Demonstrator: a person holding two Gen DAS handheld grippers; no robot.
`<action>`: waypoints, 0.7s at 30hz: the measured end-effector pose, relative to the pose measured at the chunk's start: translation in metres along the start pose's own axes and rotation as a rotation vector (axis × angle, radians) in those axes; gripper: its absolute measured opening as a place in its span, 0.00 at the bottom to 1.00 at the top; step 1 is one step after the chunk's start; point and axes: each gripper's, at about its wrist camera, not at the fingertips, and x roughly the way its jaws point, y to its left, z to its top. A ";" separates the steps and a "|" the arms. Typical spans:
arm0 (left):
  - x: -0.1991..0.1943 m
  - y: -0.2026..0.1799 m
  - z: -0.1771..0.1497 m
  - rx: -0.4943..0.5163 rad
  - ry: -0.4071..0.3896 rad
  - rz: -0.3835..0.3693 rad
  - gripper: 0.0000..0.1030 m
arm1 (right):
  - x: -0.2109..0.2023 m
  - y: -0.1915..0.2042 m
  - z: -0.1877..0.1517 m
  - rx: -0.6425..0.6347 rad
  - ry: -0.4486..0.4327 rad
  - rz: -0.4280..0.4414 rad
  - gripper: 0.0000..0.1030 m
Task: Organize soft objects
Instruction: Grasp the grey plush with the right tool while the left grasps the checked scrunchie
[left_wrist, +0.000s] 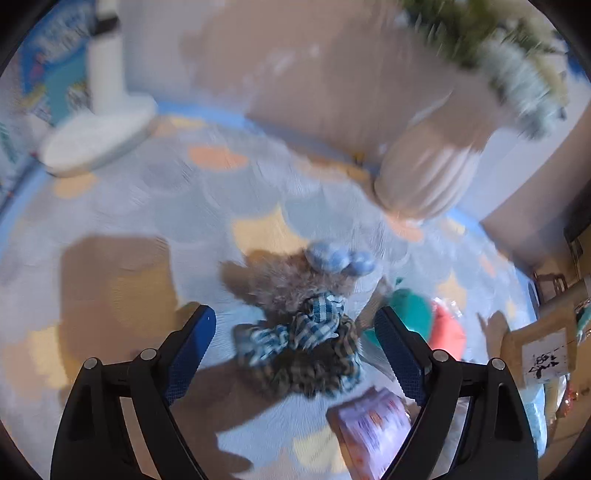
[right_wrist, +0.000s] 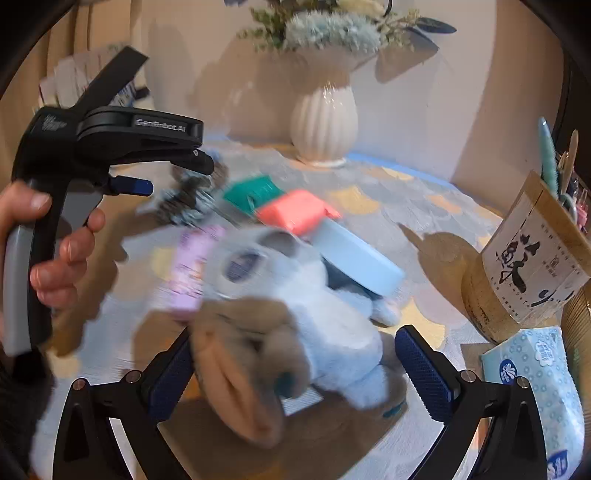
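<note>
The plush toy (right_wrist: 303, 325), pale blue-white with a tan snout, lies on the patterned tablecloth (right_wrist: 424, 206) in front of the white ribbed vase (right_wrist: 324, 123), nearer the camera than the vase. The right gripper (right_wrist: 291, 365) stands wide around it; its left pad lies against the tan part, the right pad is apart from the plush, so nothing is clamped. Between the vase and the plush lie a round pale-blue box (right_wrist: 360, 254), a coral pouch (right_wrist: 295, 212) and a green pouch (right_wrist: 255, 192). A pink packet (right_wrist: 192, 266) lies left of the plush.

Left of the vase, a fuzzy brown toy with a blue checked ribbon (left_wrist: 306, 332) lies between the wide-open fingers of the left gripper (left_wrist: 295, 354), untouched by them. A hand (right_wrist: 55, 251) holds that gripper's handle. Right of the vase stand a wooden holder (right_wrist: 524, 273) and a tissue pack (right_wrist: 539, 384).
</note>
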 end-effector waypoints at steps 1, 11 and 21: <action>0.014 0.001 0.000 0.001 0.034 -0.014 0.84 | 0.006 -0.004 -0.002 0.015 0.019 0.018 1.00; 0.022 -0.005 -0.003 0.107 -0.095 -0.046 0.39 | 0.006 -0.017 0.000 0.088 -0.016 0.067 0.72; 0.001 0.000 -0.017 0.081 -0.205 -0.017 0.39 | -0.023 -0.018 -0.006 0.085 -0.177 0.129 0.63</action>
